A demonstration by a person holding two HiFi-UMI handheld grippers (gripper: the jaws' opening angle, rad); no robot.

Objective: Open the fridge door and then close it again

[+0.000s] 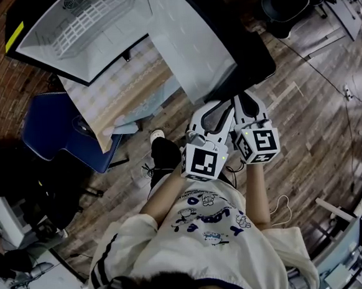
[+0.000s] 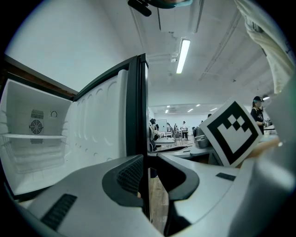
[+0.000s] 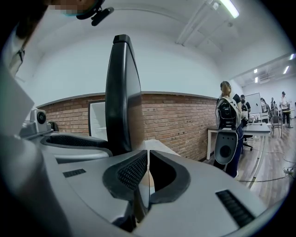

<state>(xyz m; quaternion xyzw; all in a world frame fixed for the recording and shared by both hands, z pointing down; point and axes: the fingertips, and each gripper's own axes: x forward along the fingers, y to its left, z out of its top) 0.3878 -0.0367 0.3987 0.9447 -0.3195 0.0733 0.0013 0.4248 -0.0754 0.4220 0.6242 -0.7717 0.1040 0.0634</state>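
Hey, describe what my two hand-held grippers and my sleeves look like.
Both the left hand-held gripper and right hand-held gripper have pale grey bodies, black ribbed pads and a cube with black-and-white square markers. The sleeves are short and cream.

Plank floor [image 1: 308,93] bears a blue chair [image 1: 49,129] and table [image 1: 124,92] carrying the fridge [image 1: 84,30].

The fridge door [image 1: 192,43] was white on its inner face and black along its edge and outer side. The fridge [image 1: 54,38] lining was white, with a yellow strip [image 1: 14,35] on its black corner. The left hand-held gripper [image 1: 214,112] and right hand-held gripper [image 1: 246,101] were pale grey and black, with black-and-white square markers [image 1: 202,161]. The floor [image 1: 315,99] was brown wood planking. The chair [image 1: 55,132] was blue, the bench [image 1: 127,89] beige-checked, and the shirt [image 1: 194,233] cream with blue cartoon prints.
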